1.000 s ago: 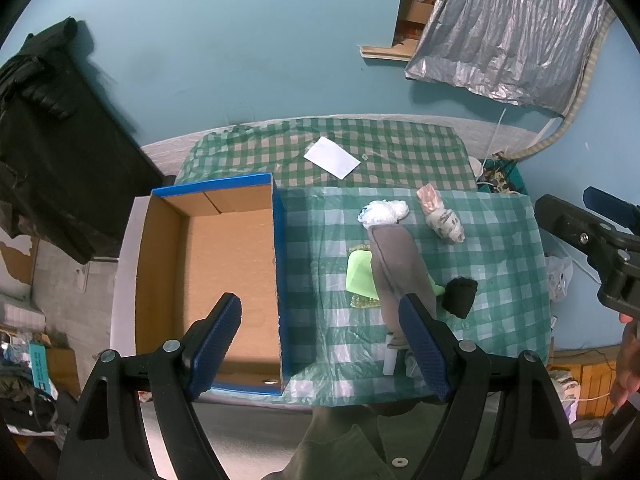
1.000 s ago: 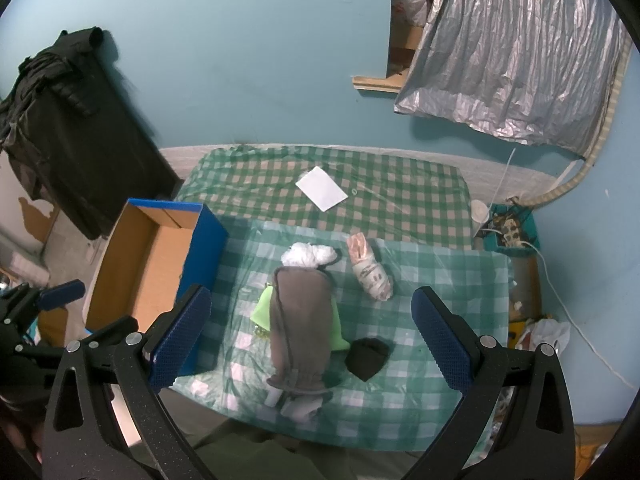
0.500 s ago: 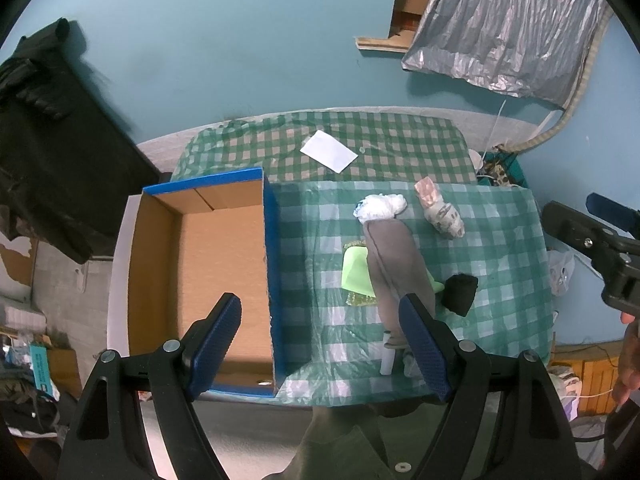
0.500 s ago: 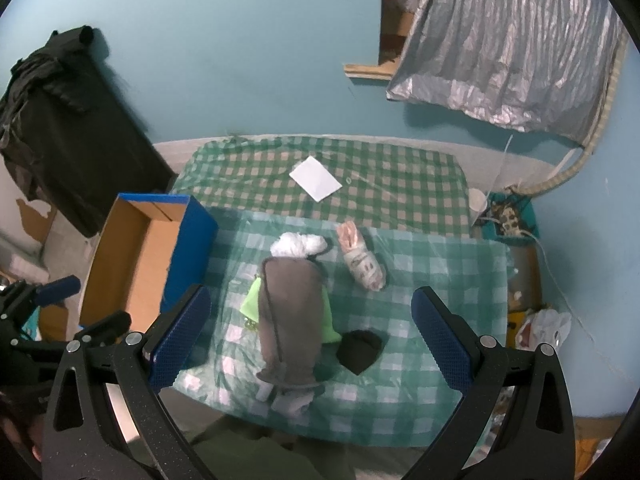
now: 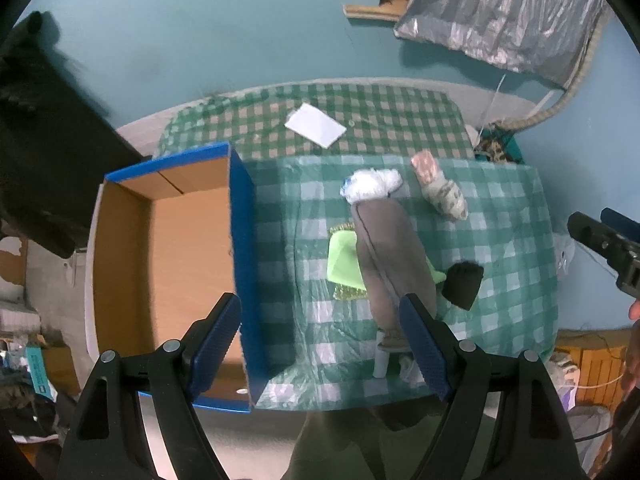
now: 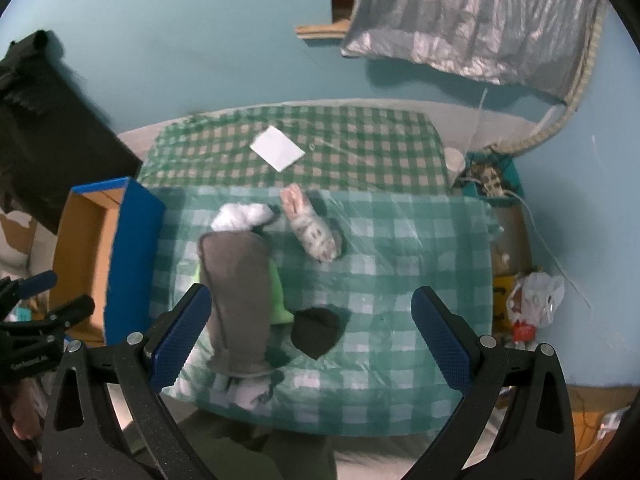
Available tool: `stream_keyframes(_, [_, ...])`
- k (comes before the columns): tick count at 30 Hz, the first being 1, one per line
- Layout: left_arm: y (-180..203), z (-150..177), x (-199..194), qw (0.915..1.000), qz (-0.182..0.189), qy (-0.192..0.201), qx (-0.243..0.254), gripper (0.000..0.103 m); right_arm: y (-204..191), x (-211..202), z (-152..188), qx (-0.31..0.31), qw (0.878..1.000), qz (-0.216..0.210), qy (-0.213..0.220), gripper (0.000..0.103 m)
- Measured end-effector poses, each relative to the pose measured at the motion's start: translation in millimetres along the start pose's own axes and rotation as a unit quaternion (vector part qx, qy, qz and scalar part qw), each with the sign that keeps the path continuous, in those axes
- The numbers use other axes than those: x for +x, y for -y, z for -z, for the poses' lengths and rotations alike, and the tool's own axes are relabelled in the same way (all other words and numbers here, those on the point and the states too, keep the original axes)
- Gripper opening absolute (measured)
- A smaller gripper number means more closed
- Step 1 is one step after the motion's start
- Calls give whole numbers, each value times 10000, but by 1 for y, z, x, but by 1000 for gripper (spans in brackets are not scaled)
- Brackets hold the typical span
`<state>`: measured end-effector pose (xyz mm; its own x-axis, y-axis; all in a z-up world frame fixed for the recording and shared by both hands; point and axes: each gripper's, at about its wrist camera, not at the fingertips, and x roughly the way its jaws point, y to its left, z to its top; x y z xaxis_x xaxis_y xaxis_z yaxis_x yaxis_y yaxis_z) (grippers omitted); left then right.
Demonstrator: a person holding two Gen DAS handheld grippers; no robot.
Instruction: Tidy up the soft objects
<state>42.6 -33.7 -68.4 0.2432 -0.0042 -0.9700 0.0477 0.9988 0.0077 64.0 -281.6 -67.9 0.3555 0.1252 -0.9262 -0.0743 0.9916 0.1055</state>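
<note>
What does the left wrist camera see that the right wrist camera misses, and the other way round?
Only the left wrist view looks straight down into the cardboard box, showing its bare brown floor.

Only the right wrist view shows the white plastic bag on the floor past the table's right edge in full.

Both show the grey cloth lying over the green item, the white bundle, the patterned sock roll, the black piece and the white paper. Each view's own jaws are wide open, holding nothing.

Right tool (image 6: 312, 338) hangs wide open over the table (image 6: 420, 240): grey sock (image 6: 236, 280), black bundle (image 6: 316, 330), box (image 6: 116, 248) at left.
</note>
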Motion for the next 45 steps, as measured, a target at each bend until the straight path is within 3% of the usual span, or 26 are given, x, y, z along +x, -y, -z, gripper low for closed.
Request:
stream_keyframes(6, [7, -6, 29, 9996, 59, -267, 4, 82, 11, 27, 3, 62, 9997, -27, -214, 100])
stream_keyframes(24, [40, -6, 100, 9987, -110, -448, 229, 82, 16, 141, 39, -378, 9954, -117, -871, 97])
stream_keyframes(34, [54, -1, 134, 9971, 127, -735, 126, 83, 9, 178, 52, -739, 9922, -98, -1002, 96])
stream_keyframes(42, [58, 1, 151, 9962, 124, -868, -10, 83, 13, 196, 59, -786, 9900, -209, -1155, 86])
stream_keyframes(45, [63, 0, 152, 9957, 209, -899, -8, 83, 10, 197, 60, -889, 9889, -338, -1141, 75])
